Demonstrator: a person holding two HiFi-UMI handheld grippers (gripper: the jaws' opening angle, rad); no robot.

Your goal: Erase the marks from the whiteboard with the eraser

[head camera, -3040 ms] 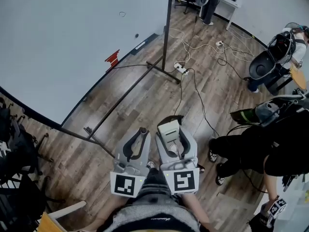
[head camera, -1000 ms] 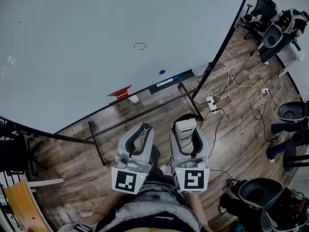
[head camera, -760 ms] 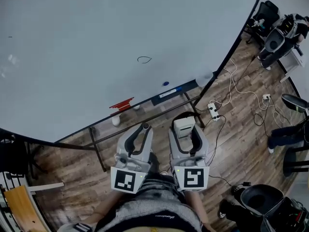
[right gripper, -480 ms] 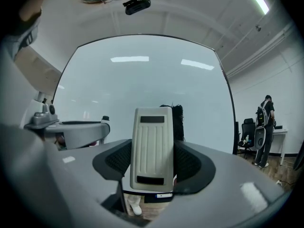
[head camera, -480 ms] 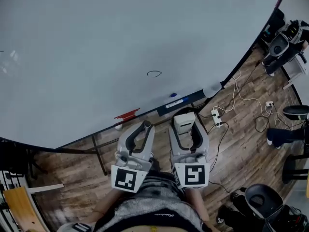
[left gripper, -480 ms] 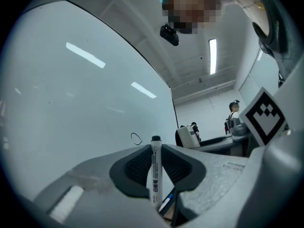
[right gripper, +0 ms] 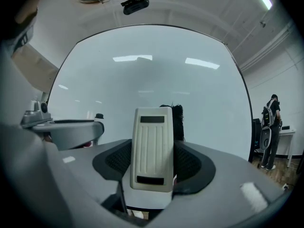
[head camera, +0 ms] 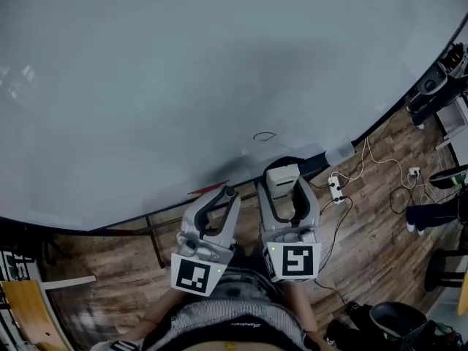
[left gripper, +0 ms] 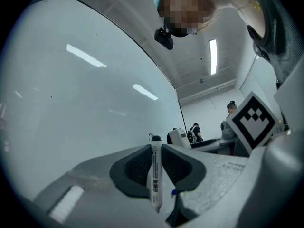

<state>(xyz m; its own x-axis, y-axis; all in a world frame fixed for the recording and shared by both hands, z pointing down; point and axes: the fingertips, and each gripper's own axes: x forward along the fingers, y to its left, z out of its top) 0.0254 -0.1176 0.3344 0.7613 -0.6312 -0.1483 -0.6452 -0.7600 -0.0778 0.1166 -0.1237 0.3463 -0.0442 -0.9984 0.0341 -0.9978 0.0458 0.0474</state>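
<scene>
- The whiteboard (head camera: 183, 72) fills most of the head view, and it is nearly all clean.
- One small loop-shaped mark (head camera: 265, 136) sits low on it, not far above the bottom edge.
- The person holds both grippers side by side in front of the body, pointing at the board's lower edge.
- The right gripper (head camera: 284, 192) is clamped on the eraser (right gripper: 152, 148), with a jaw pressed against each long side.
- The eraser is a pale ribbed block standing upright, and dark felt shows along its right edge in the right gripper view.
- From the head view the eraser's top lies just below the mark and a little to its right. It looks apart from the board's surface, though I cannot be sure of the gap.
- The left gripper (head camera: 224, 198) pinches a marker (left gripper: 156, 179) between its jaws, a thin white pen with a dark cap that sticks out past the fingertips.
- The marker's cap points towards the board, left of the eraser and well below the mark.
- A white power strip (head camera: 336, 189) with trailing cables lies on the wooden floor (head camera: 373, 225), to the right of the right gripper.
- Another person (right gripper: 270, 127) stands far off to the right in the right gripper view, beside a desk.
</scene>
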